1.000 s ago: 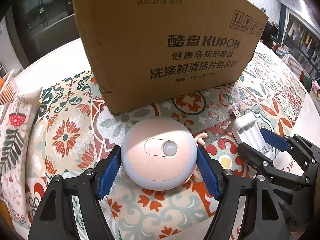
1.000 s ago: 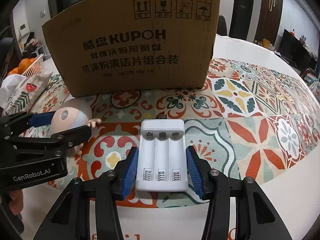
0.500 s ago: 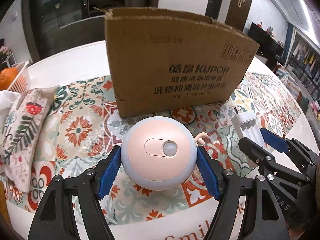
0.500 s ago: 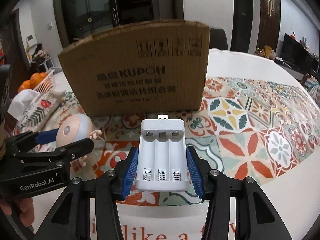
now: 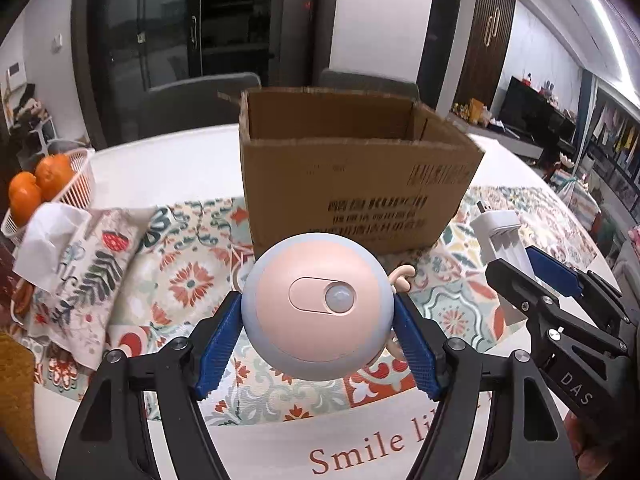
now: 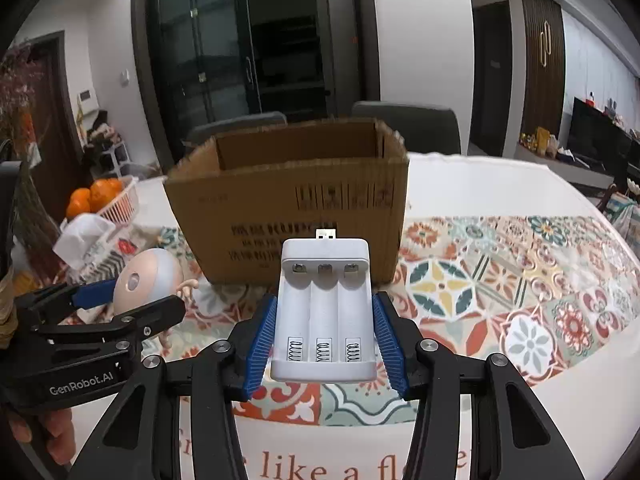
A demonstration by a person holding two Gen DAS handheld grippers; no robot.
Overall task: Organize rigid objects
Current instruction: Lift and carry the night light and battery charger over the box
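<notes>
My left gripper (image 5: 318,332) is shut on a round pink and grey toy head (image 5: 316,304) and holds it above the patterned tablecloth. My right gripper (image 6: 324,332) is shut on a white three-slot battery charger (image 6: 324,312) with a USB plug at its far end. An open cardboard box (image 5: 352,184) stands ahead of both, its inside partly visible from above; it also shows in the right wrist view (image 6: 288,200). The right gripper with the charger (image 5: 500,236) shows at the right of the left wrist view. The left gripper with the toy head (image 6: 148,276) shows at the left of the right wrist view.
A white basket with oranges (image 5: 36,188) stands at the far left, with a white tissue and a patterned pouch (image 5: 88,264) beside it. Two dark chairs stand behind the table. The tablecloth (image 6: 520,280) covers the round white table.
Both grippers have risen and pulled back from the box with their objects. The box now looks smaller and its open top shows.
</notes>
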